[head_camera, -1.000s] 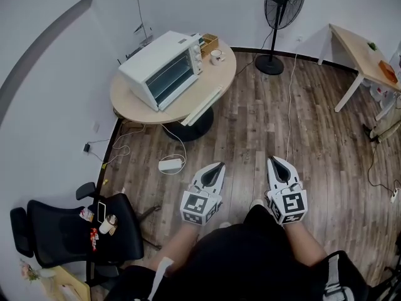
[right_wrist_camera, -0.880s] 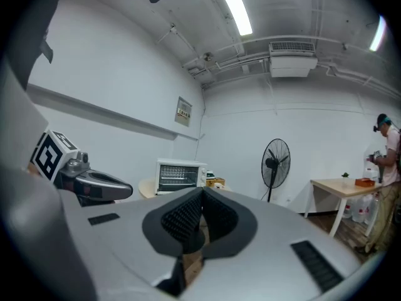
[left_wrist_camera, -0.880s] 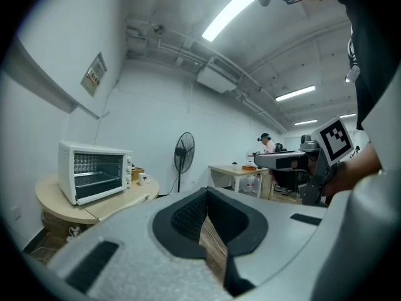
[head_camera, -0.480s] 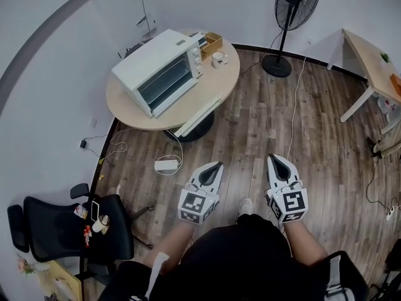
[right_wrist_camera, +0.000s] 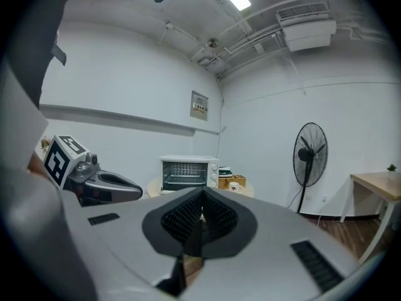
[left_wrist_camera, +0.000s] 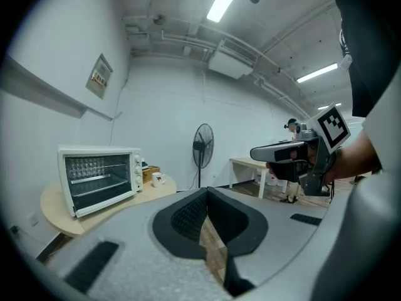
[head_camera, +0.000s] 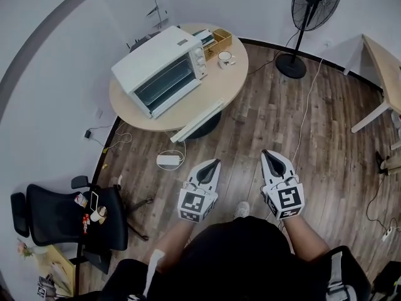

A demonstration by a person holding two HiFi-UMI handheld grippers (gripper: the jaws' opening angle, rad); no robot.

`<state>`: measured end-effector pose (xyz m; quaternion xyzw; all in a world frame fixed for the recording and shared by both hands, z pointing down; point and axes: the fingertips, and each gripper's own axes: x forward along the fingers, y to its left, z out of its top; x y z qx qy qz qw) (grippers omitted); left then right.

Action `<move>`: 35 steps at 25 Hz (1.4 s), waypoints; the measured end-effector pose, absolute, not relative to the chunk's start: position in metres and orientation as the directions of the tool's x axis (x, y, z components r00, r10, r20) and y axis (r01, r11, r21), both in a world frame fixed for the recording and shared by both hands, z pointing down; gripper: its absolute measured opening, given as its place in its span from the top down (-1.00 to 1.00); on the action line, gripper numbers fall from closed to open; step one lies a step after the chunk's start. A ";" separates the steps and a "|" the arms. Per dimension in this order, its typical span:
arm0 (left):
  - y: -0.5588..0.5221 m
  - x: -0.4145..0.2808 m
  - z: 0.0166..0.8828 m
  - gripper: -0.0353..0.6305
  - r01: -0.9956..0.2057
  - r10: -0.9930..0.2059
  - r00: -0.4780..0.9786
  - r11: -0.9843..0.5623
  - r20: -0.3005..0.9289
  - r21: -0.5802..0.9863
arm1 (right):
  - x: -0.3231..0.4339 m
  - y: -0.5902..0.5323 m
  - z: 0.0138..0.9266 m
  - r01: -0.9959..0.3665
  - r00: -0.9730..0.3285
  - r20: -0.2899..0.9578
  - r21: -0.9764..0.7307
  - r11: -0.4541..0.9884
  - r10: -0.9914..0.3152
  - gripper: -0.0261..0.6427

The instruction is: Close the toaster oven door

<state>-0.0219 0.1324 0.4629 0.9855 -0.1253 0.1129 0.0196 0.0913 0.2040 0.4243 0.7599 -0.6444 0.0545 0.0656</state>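
White boxy toaster oven: dark glass front, wire racks showing behind it, knobs down its right side. It sits on a round pale wood table, across the plank floor from my grippers. The door looks flush against the front. Left gripper and right gripper are grey plastic shells with black ribbed pads. Both are clenched tight with nothing between them, well apart from the oven.
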 end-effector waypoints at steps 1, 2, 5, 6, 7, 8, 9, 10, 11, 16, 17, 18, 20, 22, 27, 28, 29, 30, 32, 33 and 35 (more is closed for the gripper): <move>0.131 -0.018 0.464 0.88 -0.266 -0.256 0.940 -0.964 0.228 0.014 | 0.096 0.201 0.427 -0.989 0.148 0.172 0.026 -0.146 -0.974 0.93; 0.128 -0.015 0.466 0.88 -0.282 -0.270 0.935 -0.959 0.229 0.019 | 0.100 0.197 0.429 -0.991 0.133 0.175 0.021 -0.132 -0.976 0.93; 0.114 -0.010 0.469 0.88 -0.334 -0.319 0.918 -0.942 0.237 0.026 | 0.107 0.182 0.431 -0.997 0.081 0.179 0.015 -0.079 -0.981 0.93; 0.110 -0.009 0.469 0.88 -0.351 -0.336 0.911 -0.936 0.238 0.023 | 0.109 0.177 0.432 -0.998 0.062 0.180 0.018 -0.060 -0.982 0.93; 0.106 -0.008 0.469 0.88 -0.367 -0.352 0.905 -0.930 0.237 0.020 | 0.110 0.173 0.432 -0.999 0.044 0.181 0.023 -0.040 -0.983 0.93; 0.103 -0.008 0.469 0.88 -0.383 -0.368 0.899 -0.924 0.236 0.018 | 0.112 0.168 0.432 -0.999 0.027 0.181 0.027 -0.022 -0.983 0.93; 0.099 -0.007 0.469 0.88 -0.398 -0.382 0.893 -0.917 0.235 0.018 | 0.114 0.164 0.432 -0.999 0.012 0.181 0.031 -0.007 -0.983 0.93; 0.095 -0.007 0.470 0.88 -0.411 -0.395 0.888 -0.911 0.237 0.021 | 0.117 0.159 0.431 -0.999 0.001 0.181 0.034 0.006 -0.983 0.93; 0.091 -0.007 0.471 0.88 -0.424 -0.407 0.882 -0.905 0.239 0.024 | 0.119 0.155 0.431 -0.999 -0.009 0.182 0.035 0.016 -0.983 0.93; 0.067 -0.008 0.474 0.88 -0.477 -0.457 0.855 -0.879 0.245 0.026 | 0.125 0.126 0.434 -0.997 -0.057 0.187 0.031 0.064 -0.981 0.93; 0.061 -0.009 0.475 0.88 -0.482 -0.462 0.852 -0.875 0.246 0.028 | 0.124 0.118 0.435 -0.997 -0.069 0.187 0.027 0.076 -0.980 0.93; 0.055 -0.009 0.477 0.88 -0.487 -0.466 0.849 -0.873 0.249 0.028 | 0.123 0.108 0.436 -0.996 -0.081 0.187 0.024 0.087 -0.979 0.93; 0.040 -0.010 0.481 0.88 -0.501 -0.478 0.841 -0.865 0.254 0.030 | 0.119 0.088 0.436 -0.994 -0.105 0.184 0.023 0.111 -0.977 0.93; 0.022 -0.011 0.483 0.88 -0.519 -0.495 0.832 -0.854 0.251 0.036 | 0.115 0.068 0.437 -0.990 -0.127 0.180 0.033 0.135 -0.975 0.93; -0.024 -0.004 0.481 0.88 -0.531 -0.516 0.822 -0.847 0.241 -0.002 | 0.125 0.018 0.441 -0.988 -0.149 0.183 0.018 0.155 -0.972 0.93; -0.033 -0.004 0.480 0.88 -0.533 -0.518 0.821 -0.846 0.241 -0.004 | 0.128 0.007 0.441 -0.988 -0.148 0.180 0.008 0.152 -0.973 0.93; -0.042 -0.005 0.479 0.88 -0.536 -0.521 0.818 -0.844 0.244 -0.005 | 0.131 -0.004 0.439 -0.989 -0.148 0.178 0.005 0.151 -0.973 0.93; -0.050 -0.007 0.478 0.88 -0.541 -0.525 0.815 -0.841 0.247 -0.005 | 0.132 -0.014 0.436 -0.988 -0.150 0.175 0.008 0.153 -0.973 0.93; -0.067 -0.010 0.478 0.88 -0.547 -0.531 0.809 -0.837 0.250 -0.006 | 0.132 -0.036 0.430 -0.986 -0.160 0.169 0.021 0.166 -0.973 0.93; -0.075 -0.012 0.479 0.88 -0.548 -0.533 0.807 -0.836 0.255 -0.011 | 0.131 -0.046 0.428 -0.984 -0.168 0.167 0.027 0.175 -0.971 0.93; -0.087 -0.016 0.484 0.88 -0.543 -0.534 0.800 -0.838 0.272 -0.049 | 0.126 -0.065 0.428 -0.980 -0.186 0.173 0.033 0.195 -0.967 0.93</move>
